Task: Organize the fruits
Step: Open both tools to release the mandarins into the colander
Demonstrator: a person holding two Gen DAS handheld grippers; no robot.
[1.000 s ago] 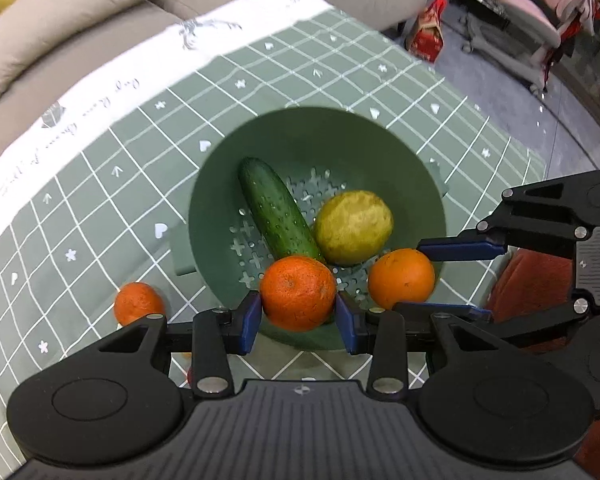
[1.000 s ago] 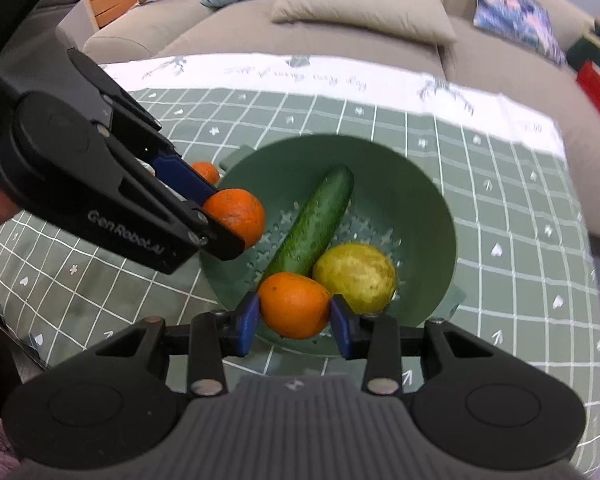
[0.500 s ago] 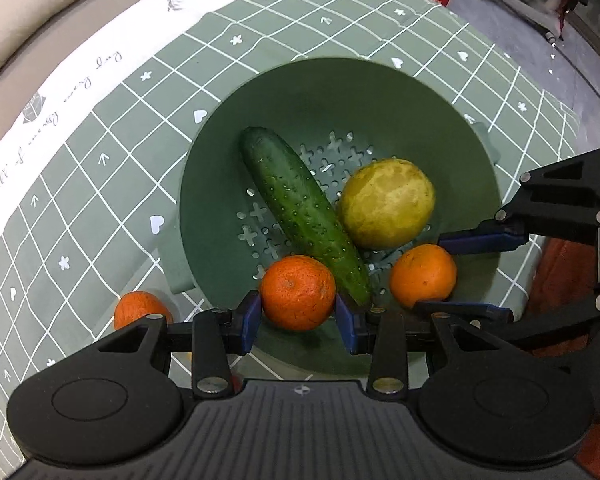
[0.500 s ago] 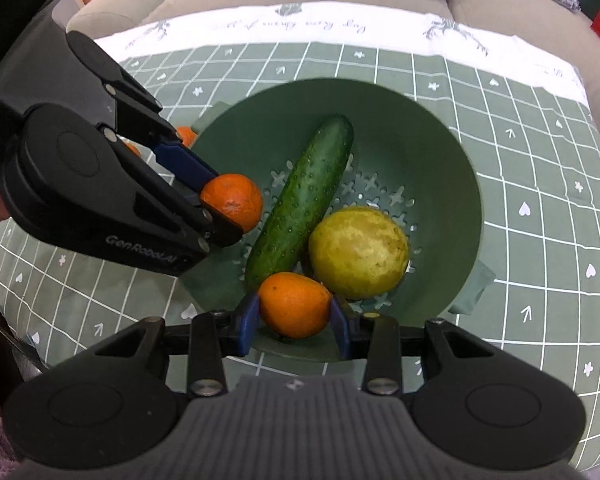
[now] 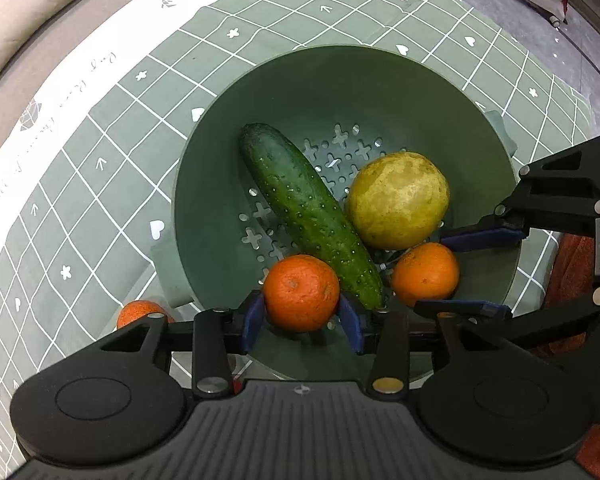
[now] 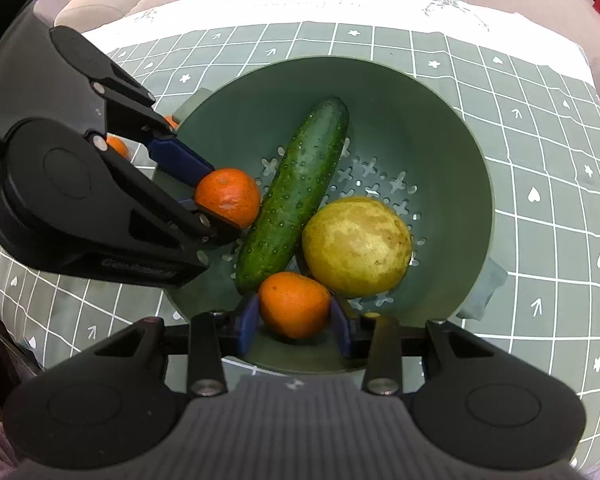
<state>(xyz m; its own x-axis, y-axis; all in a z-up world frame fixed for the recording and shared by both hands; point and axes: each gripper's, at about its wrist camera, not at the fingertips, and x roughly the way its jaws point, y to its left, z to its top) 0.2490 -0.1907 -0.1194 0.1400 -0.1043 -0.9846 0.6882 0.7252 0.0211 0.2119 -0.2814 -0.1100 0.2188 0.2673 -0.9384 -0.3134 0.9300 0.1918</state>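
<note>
Both grippers hold oranges inside the green bowl.

The left gripper [image 5: 301,318] is clamped on one orange [image 5: 301,292] low in the bowl [image 5: 340,76], beside the cucumber [image 5: 308,216]. The right gripper [image 6: 295,322] is clamped on a second orange [image 6: 294,304], just beside the cucumber's near end and the yellow-green fruit [image 6: 358,246]. A third orange [image 5: 138,312] lies on the checked cloth [image 5: 100,168] outside the bowl.
</note>
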